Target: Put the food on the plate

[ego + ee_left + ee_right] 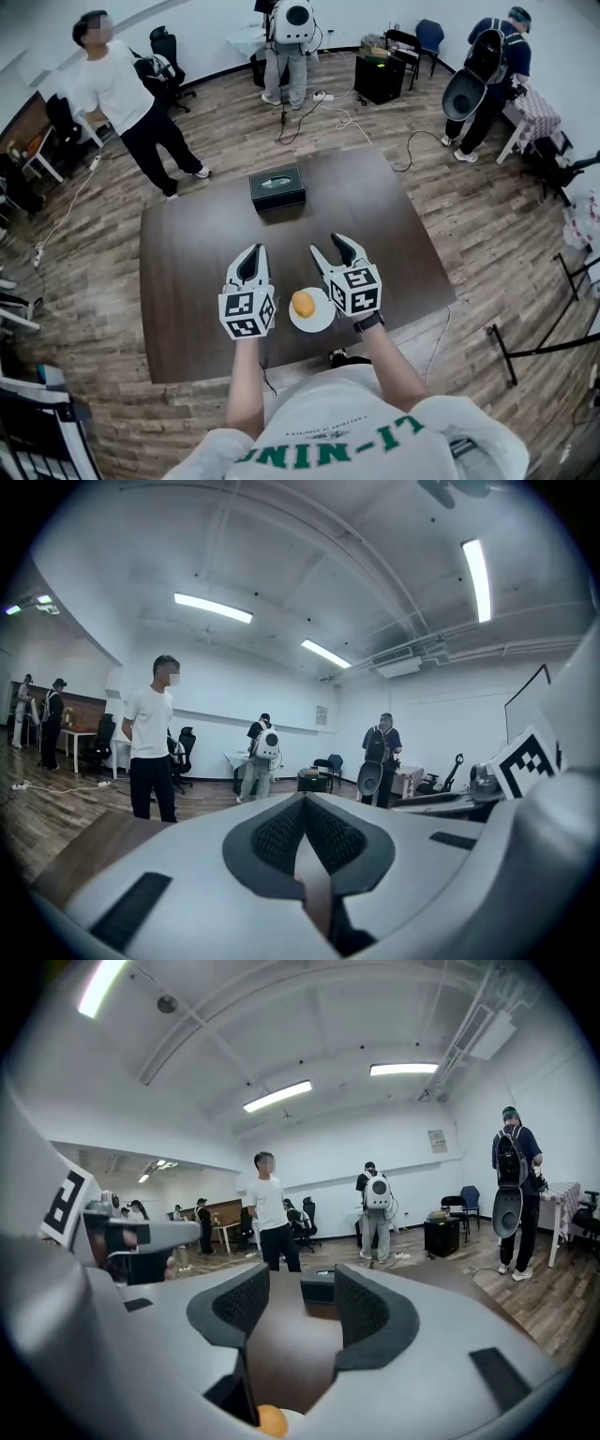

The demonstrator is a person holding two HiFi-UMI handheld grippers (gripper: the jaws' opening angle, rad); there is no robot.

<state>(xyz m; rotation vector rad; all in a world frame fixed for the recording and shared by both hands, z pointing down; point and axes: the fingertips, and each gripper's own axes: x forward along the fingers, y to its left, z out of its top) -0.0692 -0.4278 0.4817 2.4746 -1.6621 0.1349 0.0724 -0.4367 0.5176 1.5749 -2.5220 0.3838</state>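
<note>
Wood-plank floor (487, 216) is recorded throughout an open office room, and a dark brown surface (187, 272) is set at its middle. A dark box (277, 187) is placed on the far part of the surface, well apart from the other items.

A white plate (320, 322) is found close to the near edge of the surface. The food (302, 303), a small round orange piece, is seen lying on the plate, slightly left of its centre. No tool is in contact with it.

The left tool (253, 253) is held over the near part of the surface, just left of the plate. In the left gripper view its pads are seen closed together at the tips, and nothing is held between them.

The right tool (328, 246) is held just right of the plate, with its marker cube overlapping the plate's right rim in the head view. In the right gripper view its jaws are seen standing partly apart and empty. Only the bare surface and the dark box are visible through the gap, and the food is visible below the jaws at the bottom edge of that view.

A person in a white shirt (117, 89) is observed standing on the floor beyond the far left corner of the surface. Cables (375, 131) are noted lying across the floor behind it.
</note>
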